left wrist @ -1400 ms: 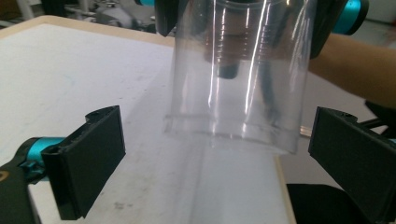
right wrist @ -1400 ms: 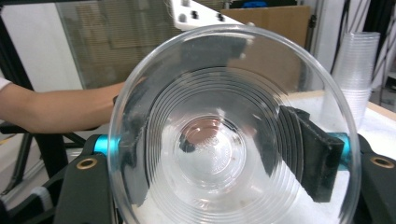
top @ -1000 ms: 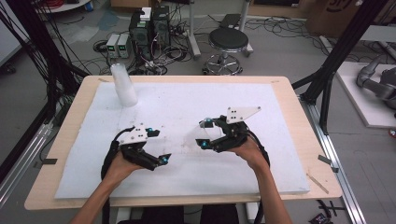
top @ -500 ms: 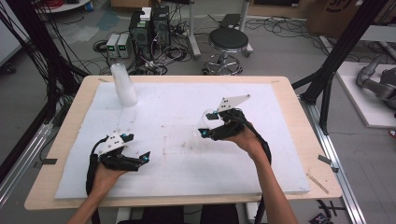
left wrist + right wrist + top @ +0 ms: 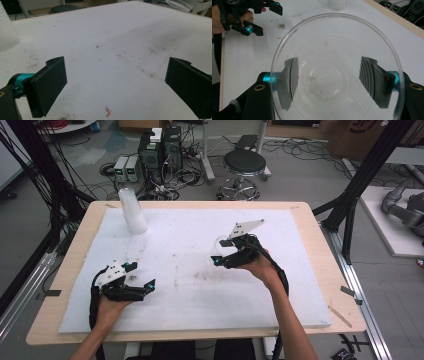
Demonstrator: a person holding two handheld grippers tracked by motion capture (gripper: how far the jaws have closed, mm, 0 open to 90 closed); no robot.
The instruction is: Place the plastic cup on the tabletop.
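Note:
A clear plastic cup (image 5: 332,75) fills the right gripper view mouth-on, with one black jaw pressed on each side of it. My right gripper (image 5: 218,257) holds this cup (image 5: 218,248) a little above the middle of the white foam board (image 5: 190,230). My left gripper (image 5: 141,275) rests low over the board's near left part, open with nothing between its jaws. Seen along its own jaws, the left gripper (image 5: 116,85) has only stained white foam between its wide-apart pads. A tall stack of clear cups (image 5: 132,211) stands at the board's far left.
The foam board lies on a wooden table (image 5: 320,245). Past the far edge stand a black stool (image 5: 244,164) and computer boxes (image 5: 160,147) among floor cables. Black frame posts (image 5: 357,185) rise at the right. The cup stack (image 5: 6,30) is left of my left gripper.
My left gripper has drawn away from the right one, moving left and down towards the board's near left. The right gripper has shifted slightly upward with the cup.

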